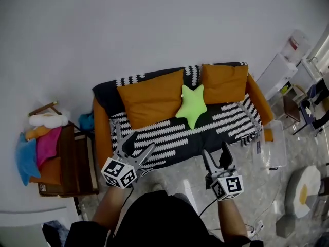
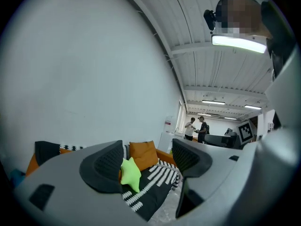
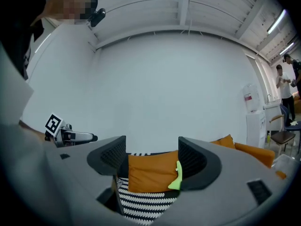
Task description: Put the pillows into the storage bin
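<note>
**Head view, approach step.** The sofa (image 1: 175, 134), striped black and white with orange arms, fills the centre of the frame against a plain wall. On its backrest lean a large orange pillow (image 1: 151, 99), left of centre, and a smaller orange pillow (image 1: 224, 83), toward the upper right. A green star pillow (image 1: 192, 105) rests between them, overlapping the larger one's right edge. A clear storage bin (image 1: 273, 147), seemingly empty, stands on the floor just beside the sofa's right arm. At lower centre the left gripper (image 1: 132, 147) and right gripper (image 1: 215, 149) hover over the sofa's front edge, short of every pillow. The left fingers (image 2: 103, 166) and the right fingers (image 3: 110, 159) stand apart, with nothing held. No pillow is yet in the bin. The next move probably calls for reaching forward over the seat and closing on a pillow, then carrying it right to the bin.
</note>
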Demonstrator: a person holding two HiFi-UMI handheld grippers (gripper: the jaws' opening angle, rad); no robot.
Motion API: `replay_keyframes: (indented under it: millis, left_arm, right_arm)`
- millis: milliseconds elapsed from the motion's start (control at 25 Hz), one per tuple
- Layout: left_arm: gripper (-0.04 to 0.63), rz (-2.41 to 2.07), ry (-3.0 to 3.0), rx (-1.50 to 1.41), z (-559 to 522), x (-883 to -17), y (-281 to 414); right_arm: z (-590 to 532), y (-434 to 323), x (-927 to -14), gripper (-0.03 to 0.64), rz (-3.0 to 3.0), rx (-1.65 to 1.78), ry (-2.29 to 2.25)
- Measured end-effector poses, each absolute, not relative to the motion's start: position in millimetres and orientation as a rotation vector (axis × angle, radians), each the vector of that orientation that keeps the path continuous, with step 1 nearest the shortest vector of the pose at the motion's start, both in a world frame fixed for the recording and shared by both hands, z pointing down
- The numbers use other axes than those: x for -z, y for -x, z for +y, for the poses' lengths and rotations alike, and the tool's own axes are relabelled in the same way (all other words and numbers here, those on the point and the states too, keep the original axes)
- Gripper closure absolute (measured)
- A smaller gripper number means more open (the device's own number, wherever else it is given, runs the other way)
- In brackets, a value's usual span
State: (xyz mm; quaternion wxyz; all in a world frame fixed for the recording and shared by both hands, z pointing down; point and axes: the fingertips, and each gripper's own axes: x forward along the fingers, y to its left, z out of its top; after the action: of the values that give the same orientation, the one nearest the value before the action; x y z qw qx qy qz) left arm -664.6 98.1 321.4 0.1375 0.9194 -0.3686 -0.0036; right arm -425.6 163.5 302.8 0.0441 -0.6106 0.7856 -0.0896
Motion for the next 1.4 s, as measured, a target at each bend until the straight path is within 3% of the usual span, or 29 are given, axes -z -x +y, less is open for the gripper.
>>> replay_keyframes:
  millis: [280,920,1400]
  left_arm:
    - [0.259,-1.014,-2.613,-0.066,69,-352,648]
    - [0.259,-1.005,-2.488,-0.213,-31,-413,538]
    - [0.259,-0.985,-2.317,-0.421,-100,-527,473]
  right_arm:
    - [149,407,-331,0.276,2.362,0.381,1.932]
    - [35,300,-366,0.276,2.448,0.455,1.860]
    - [-17,255,-463,0.276,2.554,0.705,1.811]
